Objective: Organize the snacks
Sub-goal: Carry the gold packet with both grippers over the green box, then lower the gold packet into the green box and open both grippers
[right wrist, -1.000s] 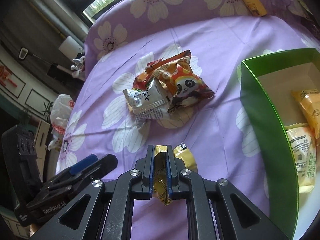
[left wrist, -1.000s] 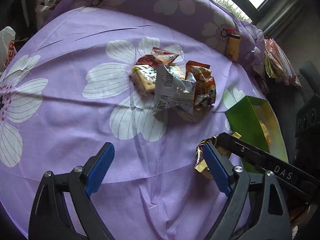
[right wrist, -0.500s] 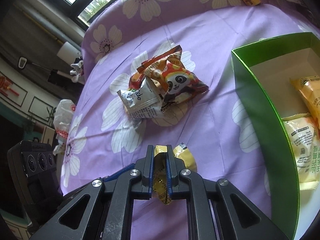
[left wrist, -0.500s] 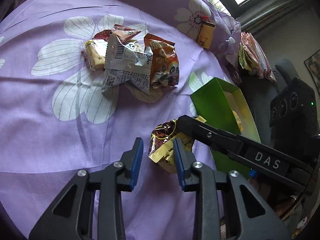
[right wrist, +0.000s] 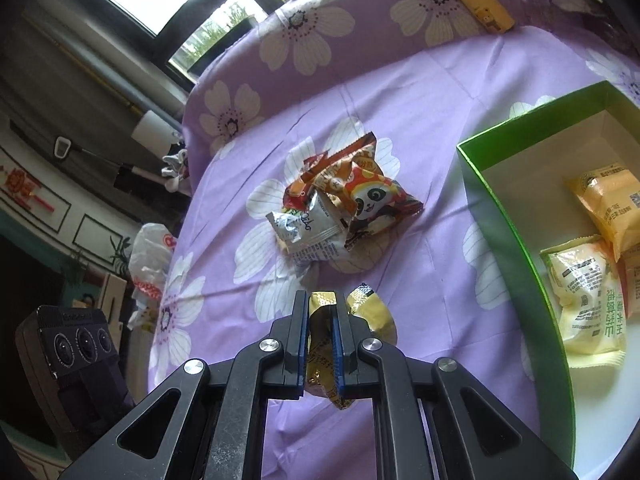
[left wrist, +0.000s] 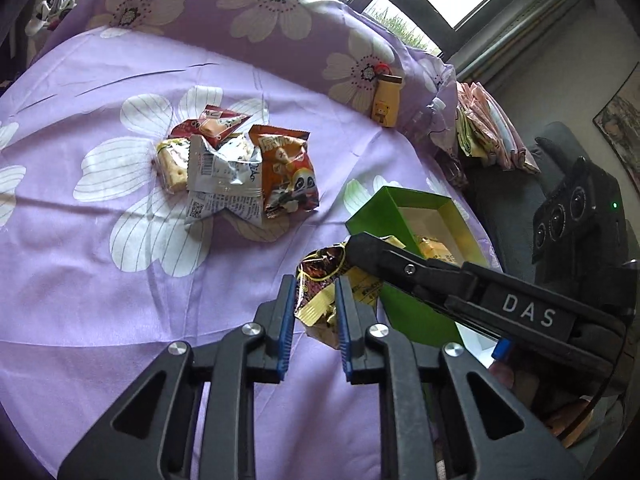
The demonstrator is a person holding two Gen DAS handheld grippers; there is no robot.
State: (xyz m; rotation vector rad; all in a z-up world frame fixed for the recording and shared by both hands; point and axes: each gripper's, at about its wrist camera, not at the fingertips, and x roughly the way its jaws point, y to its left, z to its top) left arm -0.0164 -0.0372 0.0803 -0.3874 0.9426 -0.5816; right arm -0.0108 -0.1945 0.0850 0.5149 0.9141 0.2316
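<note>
While both clamp it, the gold snack packet (left wrist: 320,300) sits between left hand-held gripper (left wrist: 316,304) and right hand-held gripper (right wrist: 321,332).

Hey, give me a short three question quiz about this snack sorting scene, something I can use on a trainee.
1. True or false: both grippers clamp one gold packet.
2. The green box is: A empty, B holding yellow packets, C closed.
3. Which loose packet in the pile shows a panda?

Key:
1. True; left gripper and right gripper both grip it.
2. B; yellow packets.
3. The orange packet.
</note>
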